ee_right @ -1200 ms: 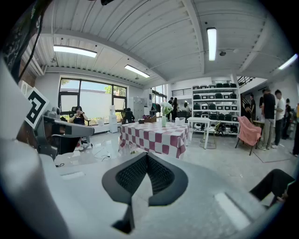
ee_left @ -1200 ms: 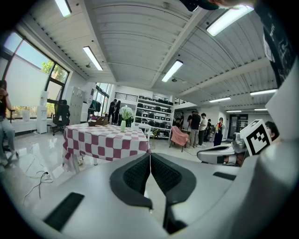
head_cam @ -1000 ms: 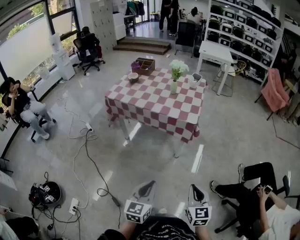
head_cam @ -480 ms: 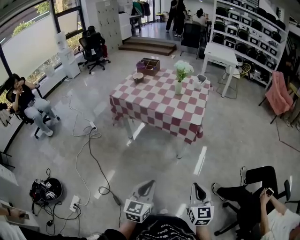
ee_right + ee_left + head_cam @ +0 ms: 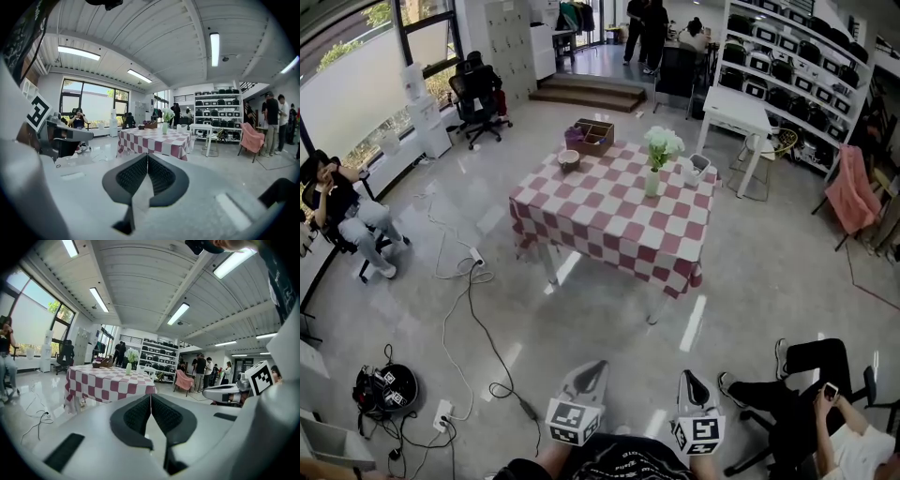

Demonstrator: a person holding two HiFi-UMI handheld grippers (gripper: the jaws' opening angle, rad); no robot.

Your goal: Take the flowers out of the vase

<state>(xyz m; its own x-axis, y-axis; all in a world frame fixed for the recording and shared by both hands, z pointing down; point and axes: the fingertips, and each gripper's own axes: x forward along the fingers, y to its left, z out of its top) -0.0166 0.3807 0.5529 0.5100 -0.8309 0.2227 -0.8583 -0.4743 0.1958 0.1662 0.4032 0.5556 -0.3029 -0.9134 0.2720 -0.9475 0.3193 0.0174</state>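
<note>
White flowers (image 5: 661,142) stand upright in a pale green vase (image 5: 652,183) on the far side of a red-and-white checked table (image 5: 609,220). The same vase shows small and distant in the left gripper view (image 5: 128,368) and the right gripper view (image 5: 164,128). Both grippers are far short of the table, low at the bottom of the head view. My left gripper (image 5: 591,370) and my right gripper (image 5: 690,378) are shut with nothing between their pads, as the left gripper view (image 5: 150,396) and right gripper view (image 5: 147,156) also show.
A brown box (image 5: 591,133), a small bowl (image 5: 569,159) and a white jug (image 5: 695,169) also sit on the table. Cables (image 5: 469,309) trail over the floor at left. A seated person (image 5: 811,403) is close at right, another (image 5: 342,211) at far left. A white desk (image 5: 733,108) and shelves (image 5: 797,66) stand behind.
The view has swayed slightly and both grippers have edged across the floor toward the table. Both stay shut and empty.
</note>
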